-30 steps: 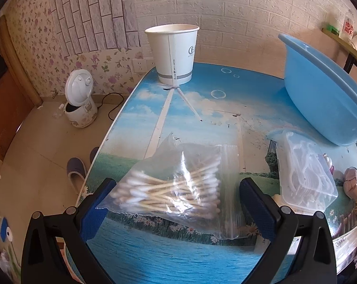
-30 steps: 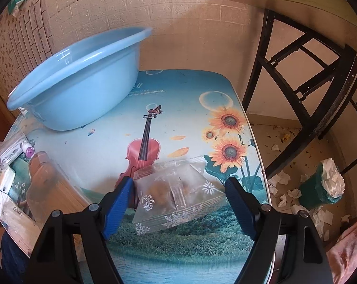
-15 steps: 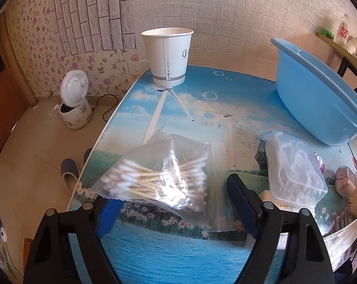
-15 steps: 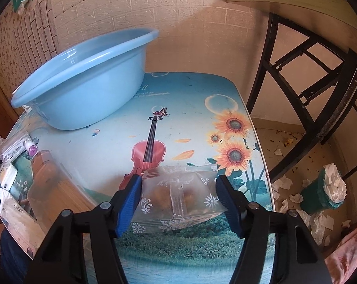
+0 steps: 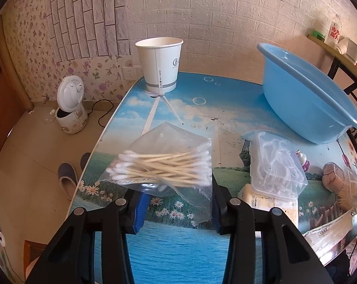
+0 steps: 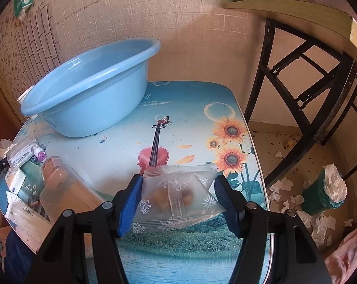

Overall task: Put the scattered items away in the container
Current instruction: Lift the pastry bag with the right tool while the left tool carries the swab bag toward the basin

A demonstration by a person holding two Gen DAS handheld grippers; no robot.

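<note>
Blue basin (image 5: 306,99), destination: left gripper (image 5: 177,201), jaws just closed, pinches cotton-swab bag (image 5: 169,165) left of basin; right gripper (image 6: 178,201), half closed, clasps patterned snack packet (image 6: 178,196) before basin, both apparently for transfer.

basin (image 6: 90,99): glossy smooth blue plastic | cup (image 5: 160,65): matt white paper | swab bag (image 5: 169,161): clear crinkled plastic film | tabletop (image 6: 187,123): glossy printed surface

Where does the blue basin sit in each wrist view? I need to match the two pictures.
Left wrist view: blue basin at the upper right, on the table behind the clear plastic box.
Right wrist view: blue basin at the upper left, behind the violin print.
Shared landmark: the small pink-capped bottle just in front of the basin.
</note>
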